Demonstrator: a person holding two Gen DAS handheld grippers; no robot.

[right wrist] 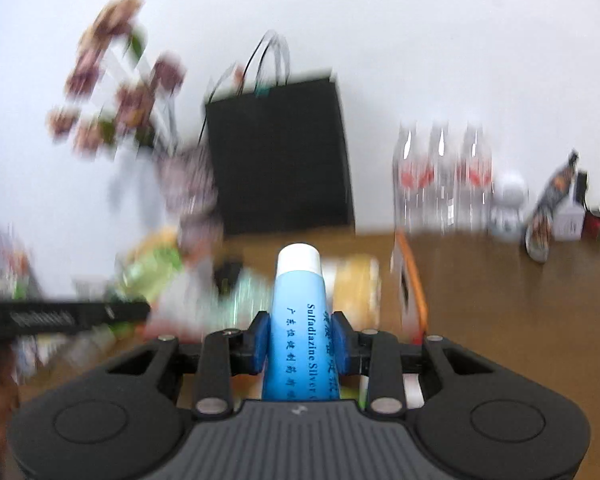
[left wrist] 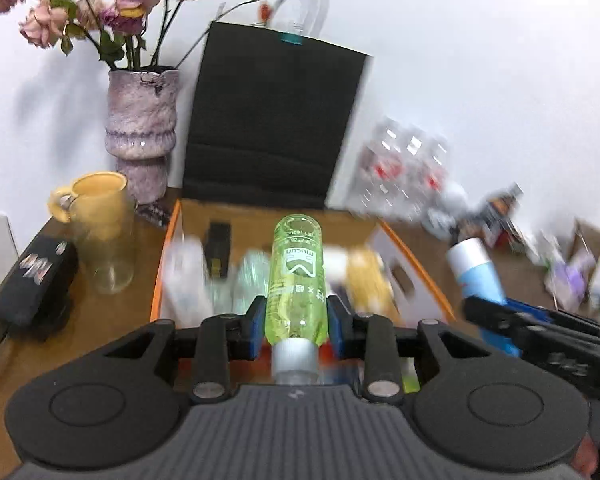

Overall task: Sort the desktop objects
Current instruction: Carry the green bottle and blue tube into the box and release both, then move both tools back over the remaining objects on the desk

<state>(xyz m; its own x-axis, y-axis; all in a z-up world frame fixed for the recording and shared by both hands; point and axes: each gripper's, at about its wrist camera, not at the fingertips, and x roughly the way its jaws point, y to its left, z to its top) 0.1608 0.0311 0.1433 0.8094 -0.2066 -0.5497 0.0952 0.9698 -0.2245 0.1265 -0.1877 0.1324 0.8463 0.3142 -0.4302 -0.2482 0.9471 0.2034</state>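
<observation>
Green bottle (left wrist: 296, 280): translucent glossy plastic, matt silver cap (left wrist: 294, 358). Blue tube (right wrist: 298, 320): smooth satin plastic, white cap. Vase (left wrist: 142, 120): rough, mottled glazed ceramic. Black bag (left wrist: 272, 120): matt paper. Desk (left wrist: 96, 320): smooth brown wood-look surface. Gripper pads (left wrist: 256, 328): matt blue plastic.

I see a translucent lime-green bottle (left wrist: 296, 276) with white lettering and a silver-grey cap. Left of it stands a yellow mug (left wrist: 96, 196); behind that, a mottled lilac-and-white vase (left wrist: 142, 128) holds faded pink flowers (left wrist: 100, 4). Behind the bottle, a plain black bag (left wrist: 272, 120). To its right, a sky-blue tube (right wrist: 298, 320) has dark blue lettering and a white cap.
</observation>
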